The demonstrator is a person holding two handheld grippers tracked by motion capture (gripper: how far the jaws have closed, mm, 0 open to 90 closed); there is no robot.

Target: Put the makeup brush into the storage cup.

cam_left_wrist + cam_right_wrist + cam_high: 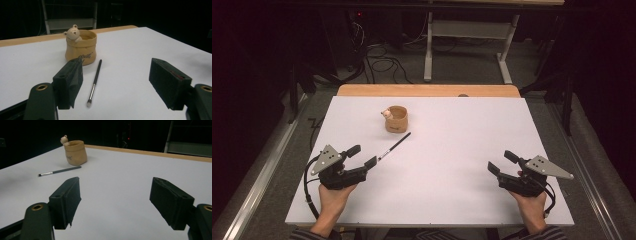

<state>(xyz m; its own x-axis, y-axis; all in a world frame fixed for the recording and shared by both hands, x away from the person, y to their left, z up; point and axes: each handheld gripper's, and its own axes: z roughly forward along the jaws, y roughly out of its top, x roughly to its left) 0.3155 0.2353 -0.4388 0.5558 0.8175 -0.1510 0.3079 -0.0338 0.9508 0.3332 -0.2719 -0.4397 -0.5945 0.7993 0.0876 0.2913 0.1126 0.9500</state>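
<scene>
A tan pot with a small bear figure on its rim (396, 119) (81, 47) (74, 152) stands upright on the white table, left of centre and toward the back. Just in front of it lies a thin black brush (394, 146) (94, 82) (60, 171), its bristle tip pointing toward my left gripper. The left gripper (362, 156) (116, 85) rests low at the front left, open and empty, a short way from the brush tip. At the front right, the right gripper (503, 161) (115, 203) is open with nothing between its jaws, far from both objects.
The white table top (447, 150) has a wooden strip (427, 90) along its far edge. Beyond it stand a table frame (467, 45) and loose cables (382, 62) on the dark floor. A metal rail (267, 165) runs along the left side.
</scene>
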